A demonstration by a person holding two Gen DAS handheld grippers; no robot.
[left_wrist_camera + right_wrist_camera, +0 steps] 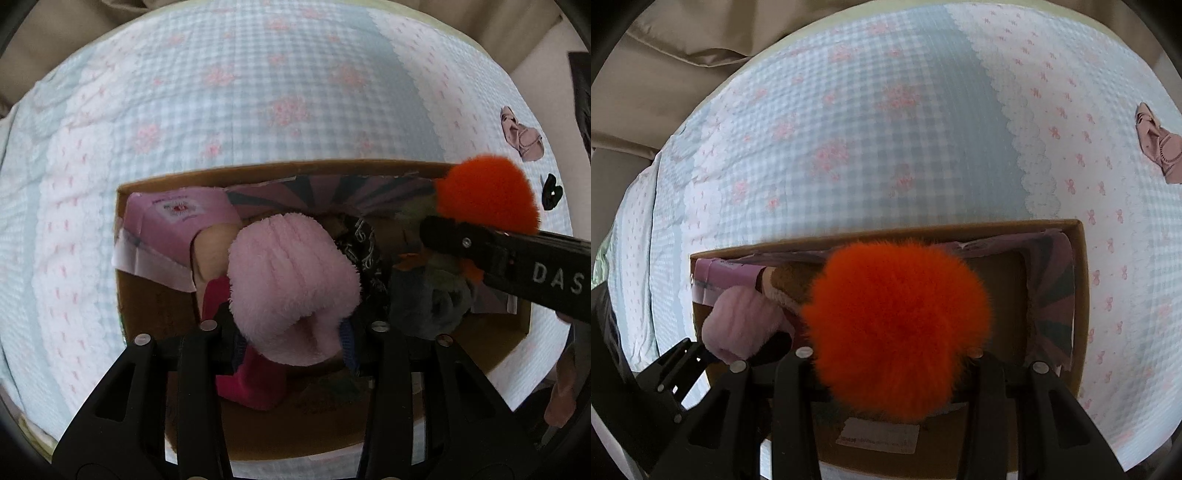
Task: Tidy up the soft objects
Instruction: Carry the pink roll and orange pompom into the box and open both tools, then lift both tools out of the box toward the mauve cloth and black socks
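Observation:
A brown cardboard box (140, 295) stands on the bed; it also shows in the right wrist view (1080, 295). My left gripper (291, 332) is shut on a fluffy pink plush (288, 288) and holds it over the box; the plush also shows in the right wrist view (742, 328). My right gripper (886, 354) is shut on an orange fur pom-pom (897, 328) over the box. The right gripper (480, 236) also shows in the left wrist view with the pom-pom (487, 192) at the box's far right. Its fingertips are hidden by the fur.
In the box lie a pink package (177, 225), a magenta cloth (251, 384), a grey-blue soft toy (432, 302) and patterned fabric (1052, 295). On the blue checked bedspread (258, 92) lie a pink bow (1158, 147) and a black hair clip (550, 192).

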